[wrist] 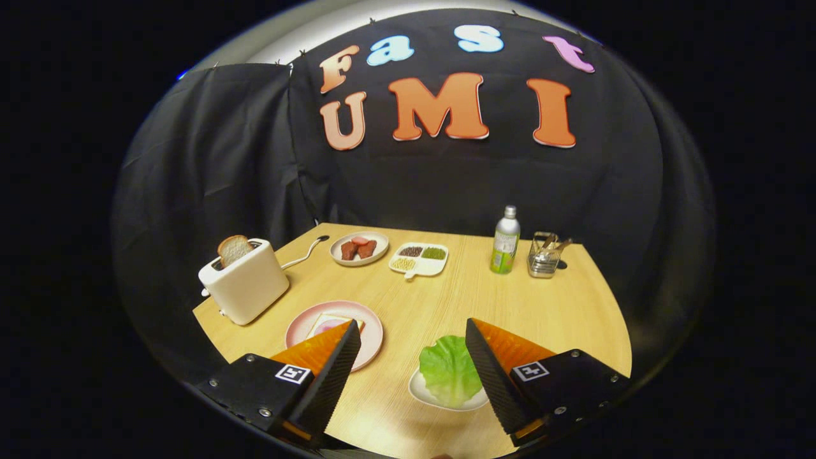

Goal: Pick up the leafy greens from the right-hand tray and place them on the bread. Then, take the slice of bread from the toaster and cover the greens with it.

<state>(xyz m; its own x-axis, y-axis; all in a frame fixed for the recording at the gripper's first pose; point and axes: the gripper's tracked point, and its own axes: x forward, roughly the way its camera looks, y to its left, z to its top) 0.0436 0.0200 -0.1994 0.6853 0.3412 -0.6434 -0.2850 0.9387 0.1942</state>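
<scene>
Scanning left from the leafy greens (449,370), we find the toaster (245,284) holding 1 bread slice (233,248), then the pink plate (376,331) with bread (331,324). Our tongs (413,341) gape wide, empty; the greens lie flat, crinkled, between their tips, nearer the right finger, on a white tray (421,390).

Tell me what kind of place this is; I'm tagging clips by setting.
Probably a staged booth set up as a breakfast table, not a real kitchen: a black cloth wall backs a wooden table holding a toaster, plated food and a lettuce leaf. The tool is open.
</scene>
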